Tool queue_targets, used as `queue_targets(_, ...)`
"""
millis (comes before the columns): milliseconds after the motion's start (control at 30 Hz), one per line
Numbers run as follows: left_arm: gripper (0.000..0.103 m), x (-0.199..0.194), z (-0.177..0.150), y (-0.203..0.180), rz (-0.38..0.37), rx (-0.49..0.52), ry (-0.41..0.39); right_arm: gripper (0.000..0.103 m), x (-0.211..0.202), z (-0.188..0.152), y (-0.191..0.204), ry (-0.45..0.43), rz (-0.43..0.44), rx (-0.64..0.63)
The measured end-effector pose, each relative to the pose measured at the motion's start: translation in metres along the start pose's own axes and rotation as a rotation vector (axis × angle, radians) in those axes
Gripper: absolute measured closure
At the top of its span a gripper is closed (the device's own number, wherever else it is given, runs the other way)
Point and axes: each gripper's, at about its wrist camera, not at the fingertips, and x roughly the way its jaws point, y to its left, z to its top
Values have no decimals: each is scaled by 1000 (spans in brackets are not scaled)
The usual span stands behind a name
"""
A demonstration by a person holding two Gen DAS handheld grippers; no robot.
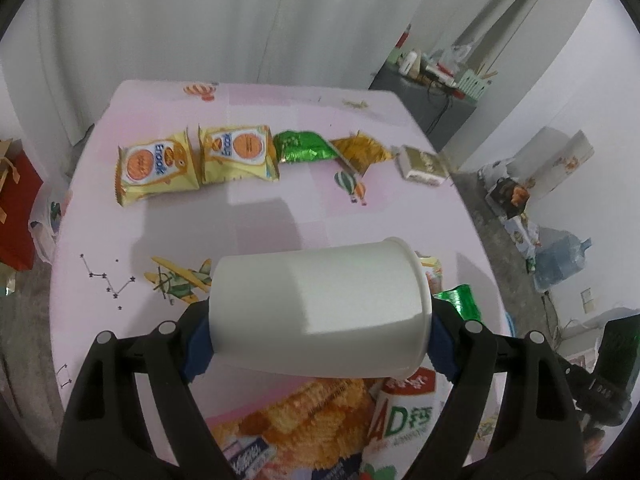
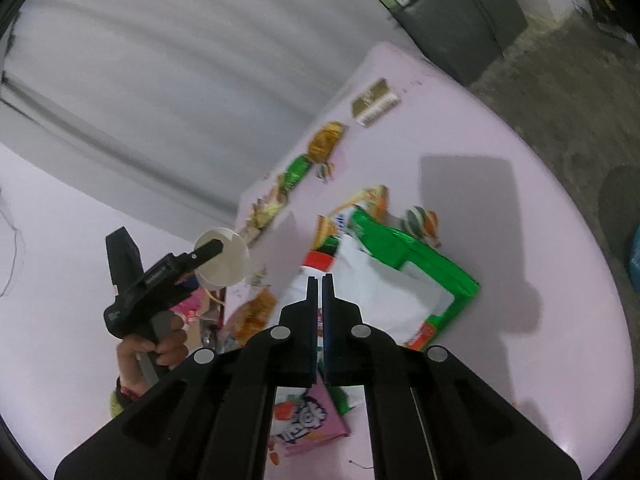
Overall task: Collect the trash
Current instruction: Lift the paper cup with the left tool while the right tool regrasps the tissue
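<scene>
**Cup clamped sideways in the left jaws, right jaws pinched on a pink packet**

The white paper cup (image 1: 320,304) sits crossways between the left gripper's (image 1: 320,336) jaws, one blue pad (image 1: 198,346) on its base and the other at its rim, mouth pointing to the right. It's held clear above the pink bench (image 1: 256,208).

Just below those jaws there's a snack bag with an orange fried-food print (image 1: 304,420) and a white bottle with green "AD" lettering (image 1: 404,420) lying on the bench. Well beyond the jaws, a row runs across: two yellow biscuit packets (image 1: 196,160), a green foil wrapper (image 1: 304,146), a gold wrapper (image 1: 360,152) and a small white-and-gold box (image 1: 422,166) at the right end.

Right gripper (image 2: 322,280): jaws clenched with barely a slit between them, and a pink candy packet (image 2: 308,420) is caught in there, hanging below the fingers. Just past the fingertips lies a big green-edged bag with a white middle (image 2: 408,268). Off to the left of these jaws you can see the person's hand (image 2: 152,352) on the other gripper's handle, cup still visible at its tip.
</scene>
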Motion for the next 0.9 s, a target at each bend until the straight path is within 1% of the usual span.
queue_targets(67, 23, -8, -2, -1, -8, 3, -12, 101, -4, -1, 4, 11, 9, -7)
queue_targets(133, 23, -14, -6, -1, -20, 2, -19, 101, -2, -5, -2, 42, 24, 33)
queue_targets(200, 23, -16, -9, 0, -32, -3, -21, 97, 2, -13, -13, 82, 29, 75)
queue_targets(233, 23, -16, -11, 0, -41, -7, -19, 94, 7, -18, -21, 106, 27, 111)
queue_targets(300, 23, -16, -16, 1, -53, -10, -15, 79, 16, -28, -35, 142, 15, 165)
queue_targets(333, 23, -15, -19, 2, -61, -12, -10, 77, 22, -32, -42, 154, 4, 193)
queue_targets(433, 23, -14, -26, 2, -79, -13, -2, 75, 33, -39, -51, 180, -9, 226)
queue_targets(500, 23, -15, -32, 3, -90, -14, -4, 71, 39, -40, -55, 190, -18, 246)
queue_targets(667, 23, -26, -41, 9, -122, -27, -17, 67, 55, -36, -58, 202, -38, 271)
queue_targets(900, 23, -37, -51, 17, -154, -39, -27, 67, 72, -35, -59, 217, -58, 286)
